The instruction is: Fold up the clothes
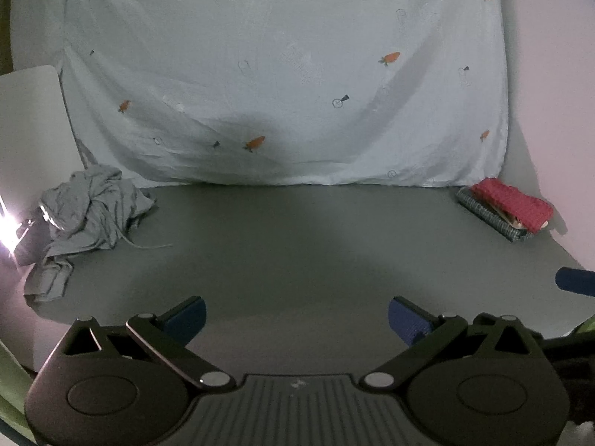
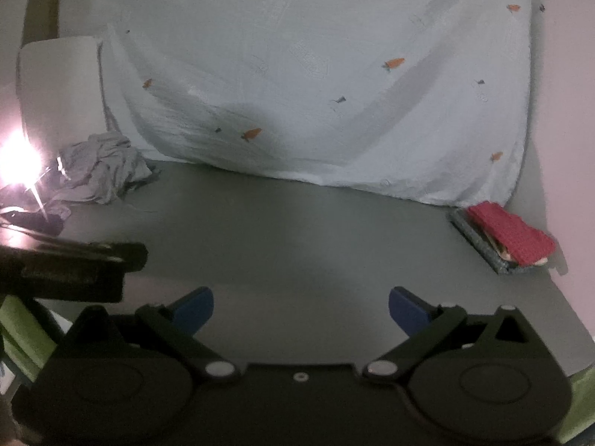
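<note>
A crumpled grey garment (image 1: 91, 208) lies in a heap at the far left of the grey table (image 1: 297, 245); the right wrist view shows the same grey garment (image 2: 102, 169) on the table (image 2: 297, 245). My left gripper (image 1: 296, 317) is open over the near part of the table, nothing between its blue fingertips. My right gripper (image 2: 301, 308) is also open and holds nothing. Both grippers are well short of the garment, which is to their left. A blue fingertip (image 1: 574, 280) of the right gripper shows at the right edge of the left wrist view.
A stack of folded cloths with a red one (image 1: 511, 204) on top sits at the far right, also seen as a red folded cloth (image 2: 511, 232). A pale sheet with carrot prints (image 1: 290, 74) hangs behind the table. A bright light (image 2: 16, 165) glares at the left.
</note>
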The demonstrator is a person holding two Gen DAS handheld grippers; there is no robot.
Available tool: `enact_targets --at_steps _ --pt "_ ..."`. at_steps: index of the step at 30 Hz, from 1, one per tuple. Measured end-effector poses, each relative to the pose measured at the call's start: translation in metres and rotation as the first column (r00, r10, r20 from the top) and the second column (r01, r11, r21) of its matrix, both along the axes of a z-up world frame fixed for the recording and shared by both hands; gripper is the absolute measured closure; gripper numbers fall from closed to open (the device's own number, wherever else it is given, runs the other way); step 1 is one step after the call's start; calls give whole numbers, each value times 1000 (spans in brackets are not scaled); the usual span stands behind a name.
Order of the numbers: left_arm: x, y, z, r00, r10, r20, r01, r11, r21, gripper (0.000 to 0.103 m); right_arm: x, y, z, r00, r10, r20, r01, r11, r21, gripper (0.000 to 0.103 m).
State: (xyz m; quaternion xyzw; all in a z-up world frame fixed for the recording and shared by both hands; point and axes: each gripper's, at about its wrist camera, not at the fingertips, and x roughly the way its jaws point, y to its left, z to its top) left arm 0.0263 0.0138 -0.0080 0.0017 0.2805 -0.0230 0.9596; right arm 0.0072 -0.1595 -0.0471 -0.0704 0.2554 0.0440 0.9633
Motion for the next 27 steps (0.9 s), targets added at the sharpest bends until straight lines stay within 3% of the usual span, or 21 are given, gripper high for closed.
enact_targets --at_steps 8,11,14,17,19,21,23,27 --pt "58 18 -11 992 39 -116 -55 989 -138 0 58 -6 -8 1000 -7 -9 7 1000 -2 11" --pt "85 28 -14 985 60 -159 -86 983 -159 0 98 3 -13 999 16 -33 -15 1000 15 21" --pt "118 36 -13 972 102 -213 -138 977 -162 0 138 18 -17 995 79 -56 -79 997 6 40" --pt "150 51 -11 962 133 -238 -184 961 -206 0 170 38 -20 989 147 -29 -149 988 -43 47" --pt "171 64 -10 957 172 -233 -224 950 -219 1 192 55 -23 981 193 -25 -195 978 -76 60" --pt "185 79 -7 948 254 -194 -292 935 -203 8 211 74 -25 972 232 -32 -234 968 -92 79" --pt "191 103 -5 936 322 -143 -345 918 -195 9 228 97 -23 958 285 -25 -286 954 -90 88" --pt "203 166 -9 906 412 -97 -423 885 -196 10 256 159 -16 925 381 2 -378 920 -102 91"
